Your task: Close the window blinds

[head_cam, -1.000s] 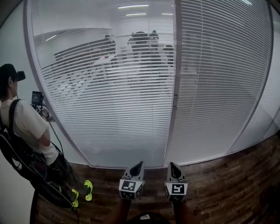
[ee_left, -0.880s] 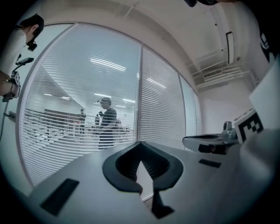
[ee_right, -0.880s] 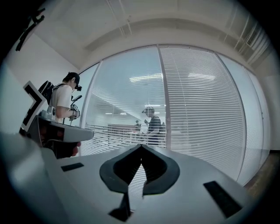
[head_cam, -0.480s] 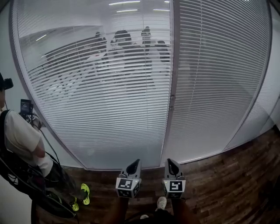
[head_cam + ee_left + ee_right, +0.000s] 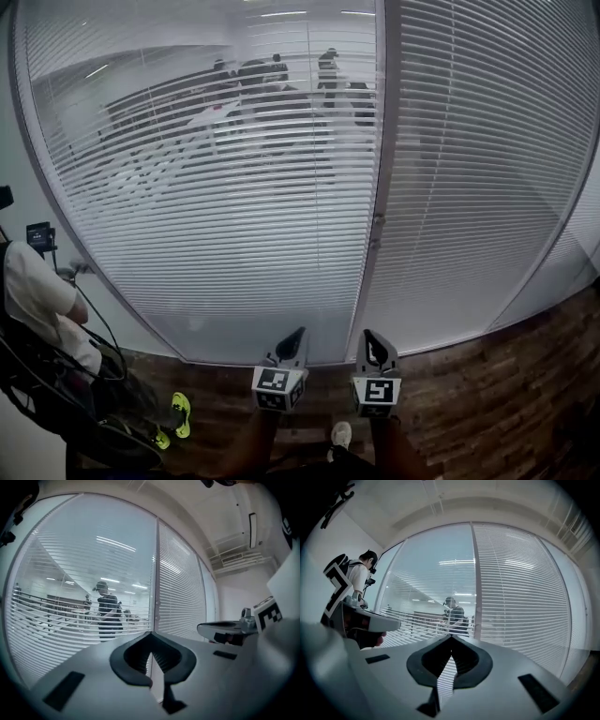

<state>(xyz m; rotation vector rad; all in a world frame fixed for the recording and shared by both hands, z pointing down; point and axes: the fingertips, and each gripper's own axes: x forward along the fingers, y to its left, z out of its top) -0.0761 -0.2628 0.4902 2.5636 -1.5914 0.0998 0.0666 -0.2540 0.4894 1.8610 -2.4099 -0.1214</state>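
The window blinds [image 5: 206, 206] on the left glass have their slats tipped open, so you can see through them to some people [image 5: 272, 80] in the room behind. The blinds on the right glass [image 5: 478, 187] have their slats turned flat and you cannot see through. A grey post [image 5: 375, 225] stands between the two. Low down, in front of the post, the left gripper [image 5: 296, 335] and the right gripper [image 5: 371, 337] point at the window, side by side and a little apart. Both have their jaws closed tight with nothing in them, and neither touches the blinds. Under them is a brown wooden floor [image 5: 487, 403]. At the far left stands a person in a white shirt [image 5: 42, 300] with yellow shoes [image 5: 178, 412].
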